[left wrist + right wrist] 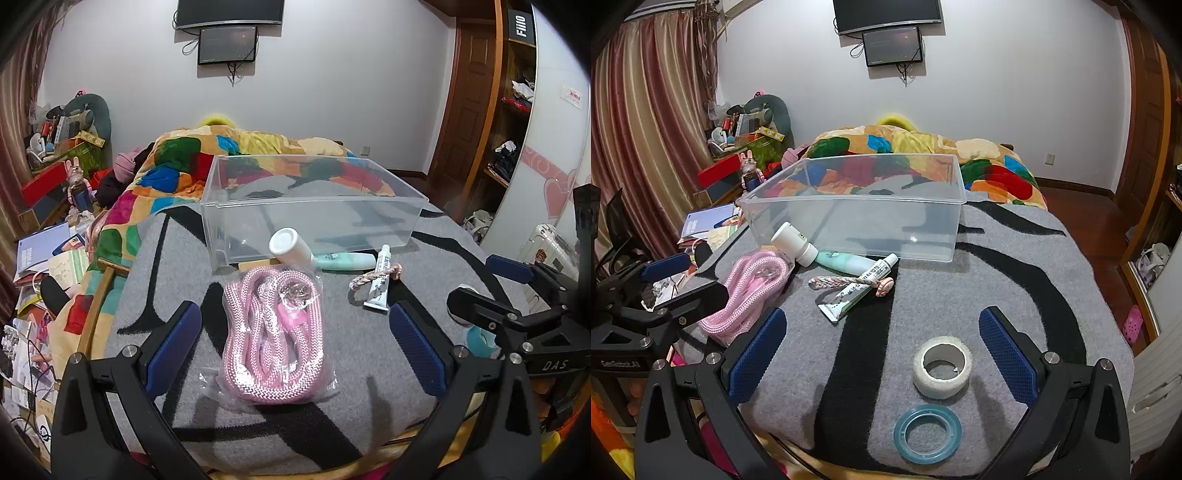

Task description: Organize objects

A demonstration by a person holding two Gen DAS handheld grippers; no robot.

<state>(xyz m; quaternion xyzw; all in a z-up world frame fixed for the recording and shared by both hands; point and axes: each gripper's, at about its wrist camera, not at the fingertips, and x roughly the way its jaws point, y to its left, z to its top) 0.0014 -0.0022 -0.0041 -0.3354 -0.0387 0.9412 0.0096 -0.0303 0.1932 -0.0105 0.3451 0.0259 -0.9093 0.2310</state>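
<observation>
A clear plastic bin (314, 221) (857, 218) stands empty on the grey and black mat. A bagged pink rope (273, 336) (750, 295) lies between the open fingers of my left gripper (295, 347). In front of the bin lie a white-capped bottle (291, 249) (794, 243), a mint green tube (343, 261) (846, 263), a white ointment tube (378, 282) (857, 291) and a braided pink band (369, 277) (846, 281). My right gripper (882, 354) is open over a white tape roll (942, 367) and a blue tape ring (927, 432).
The grey mat (1015, 280) lies on a bed with a colourful blanket (923, 147) behind the bin. Cluttered papers and boxes (48, 251) sit at the left. A wardrobe (517, 129) and a wooden floor (1082, 221) are at the right.
</observation>
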